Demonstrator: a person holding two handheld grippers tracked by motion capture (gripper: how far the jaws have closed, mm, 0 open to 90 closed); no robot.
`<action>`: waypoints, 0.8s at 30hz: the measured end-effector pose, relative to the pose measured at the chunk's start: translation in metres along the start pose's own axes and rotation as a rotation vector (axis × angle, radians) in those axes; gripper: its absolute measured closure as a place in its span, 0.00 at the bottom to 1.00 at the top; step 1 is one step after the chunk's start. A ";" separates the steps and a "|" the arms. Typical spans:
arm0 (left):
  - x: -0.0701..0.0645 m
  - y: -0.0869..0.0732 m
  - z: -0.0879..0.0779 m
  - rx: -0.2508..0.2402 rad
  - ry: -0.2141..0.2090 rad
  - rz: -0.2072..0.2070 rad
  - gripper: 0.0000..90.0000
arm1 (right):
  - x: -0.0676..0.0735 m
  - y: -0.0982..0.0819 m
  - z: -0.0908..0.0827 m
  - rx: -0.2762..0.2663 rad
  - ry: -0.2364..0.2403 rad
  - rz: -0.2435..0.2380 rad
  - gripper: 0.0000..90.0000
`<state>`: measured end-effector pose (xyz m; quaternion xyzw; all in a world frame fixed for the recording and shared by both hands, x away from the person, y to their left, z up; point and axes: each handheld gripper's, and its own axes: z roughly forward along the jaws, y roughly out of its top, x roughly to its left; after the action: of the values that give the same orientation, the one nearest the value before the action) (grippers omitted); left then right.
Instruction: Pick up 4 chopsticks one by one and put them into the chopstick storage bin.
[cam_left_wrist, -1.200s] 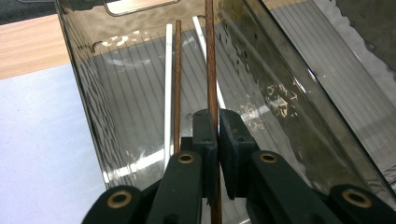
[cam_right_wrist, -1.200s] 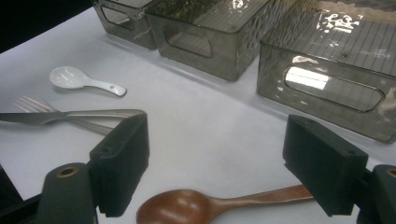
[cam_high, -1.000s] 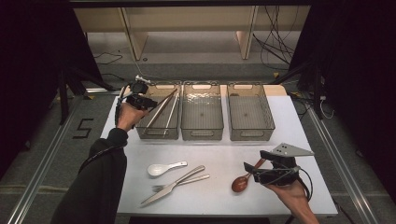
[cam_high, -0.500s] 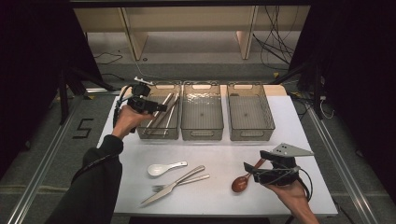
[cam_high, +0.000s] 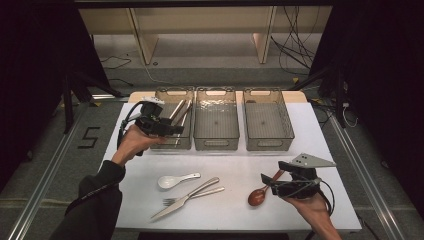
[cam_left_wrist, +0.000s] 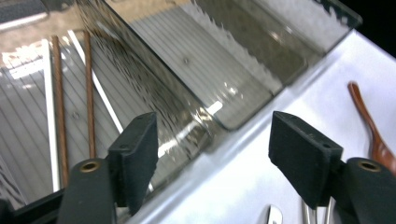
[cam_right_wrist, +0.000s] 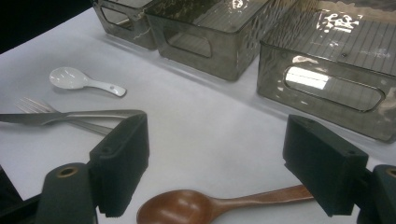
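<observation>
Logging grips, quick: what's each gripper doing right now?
Left gripper: open, empty, jaws just opened, over the left bin.
Right gripper: open around the wooden spoon, not gripping.

The person's left forearm, in a dark sleeve, comes up from the counter's near-left corner, bent slightly at the wrist toward the far left part of the counter. The left hand (cam_high: 134, 142) holds the left gripper (cam_high: 175, 130) raised above the counter, pointing level toward the right edge. Its jaws have just been opening and stand wide apart with nothing between the pads. The right hand (cam_high: 309, 201) sits low near the near-right corner, holding the right gripper (cam_high: 266, 181) low and pointing toward the left edge. Its jaws are spread wide, gripping nothing.
</observation>
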<state>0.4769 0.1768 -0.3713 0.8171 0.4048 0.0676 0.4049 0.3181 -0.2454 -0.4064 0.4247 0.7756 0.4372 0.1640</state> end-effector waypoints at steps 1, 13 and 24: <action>-0.001 -0.002 -0.001 0.003 -0.003 0.008 0.34 | 0.000 0.000 0.000 0.001 0.000 -0.001 0.26; -0.027 -0.020 -0.003 0.032 -0.025 0.076 0.29 | -0.001 0.000 0.000 0.000 0.002 0.002 0.26; -0.042 -0.032 0.000 0.059 -0.007 0.134 0.26 | 0.000 0.001 0.001 0.000 0.004 -0.003 0.26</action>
<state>0.4295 0.1576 -0.3854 0.8541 0.3497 0.0796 0.3766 0.3193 -0.2446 -0.4062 0.4227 0.7766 0.4378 0.1631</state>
